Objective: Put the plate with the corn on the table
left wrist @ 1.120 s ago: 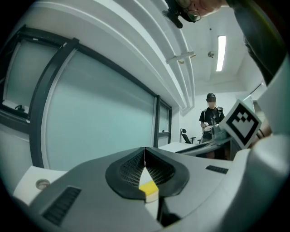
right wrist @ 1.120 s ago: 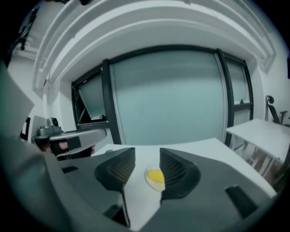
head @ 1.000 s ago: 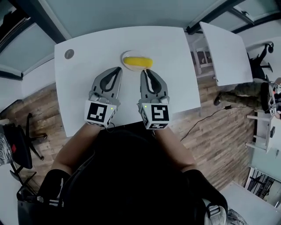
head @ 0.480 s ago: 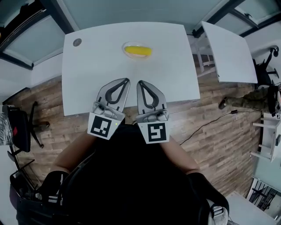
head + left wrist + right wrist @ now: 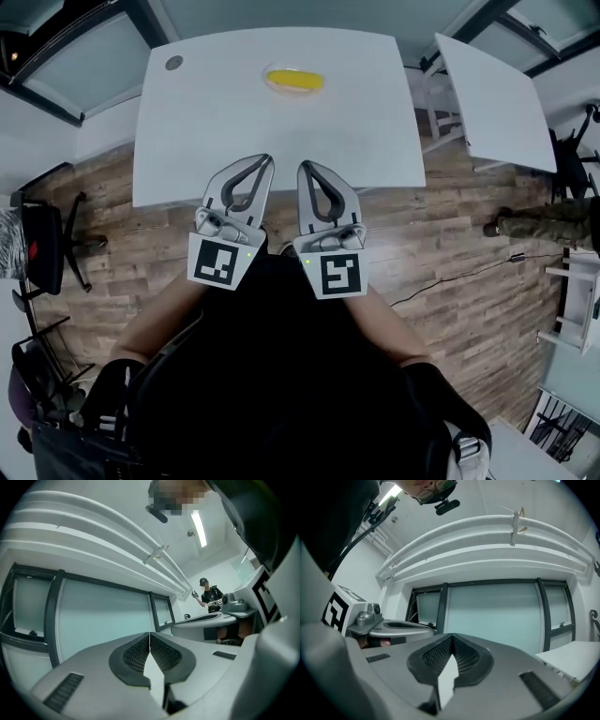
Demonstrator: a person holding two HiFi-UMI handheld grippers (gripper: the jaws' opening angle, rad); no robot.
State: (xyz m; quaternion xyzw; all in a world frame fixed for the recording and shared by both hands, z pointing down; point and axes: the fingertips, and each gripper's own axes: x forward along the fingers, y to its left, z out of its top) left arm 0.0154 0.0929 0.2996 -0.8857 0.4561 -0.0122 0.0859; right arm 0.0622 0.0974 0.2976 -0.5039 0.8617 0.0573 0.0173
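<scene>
The left tool (image 5: pixel 265 160) and the right tool (image 5: pixel 305 167) sit side by side over the near edge of the white rectangular worktop (image 5: pixel 234 122). Each has its grey ribbed pads pressed together at the tips, with nothing between them. The hands holding them are hidden under the black-and-white marker cubes, and the person's dark clothing fills the lower part of the head view.

Both gripper views tilt upward, so neither shows the worktop or the task's things. They show only each other's housing, a white ceiling beam and a frosted glass wall with dark frames (image 5: pixel 497 616).

Well ahead of both tools, near the far edge of the worktop, a small pale round plate (image 5: pixel 281 68) carries a yellow corn cob (image 5: pixel 294 82). It is too small to make out further. A round grey cap (image 5: pixel 173 63) sits in the far left corner.

Wooden plank flooring (image 5: pixel 450 234) lies around the worktop. Beyond the right tool stands a second white table (image 5: pixel 487 103), and left of the left tool a black office chair (image 5: pixel 42 262) is partly cut off.
</scene>
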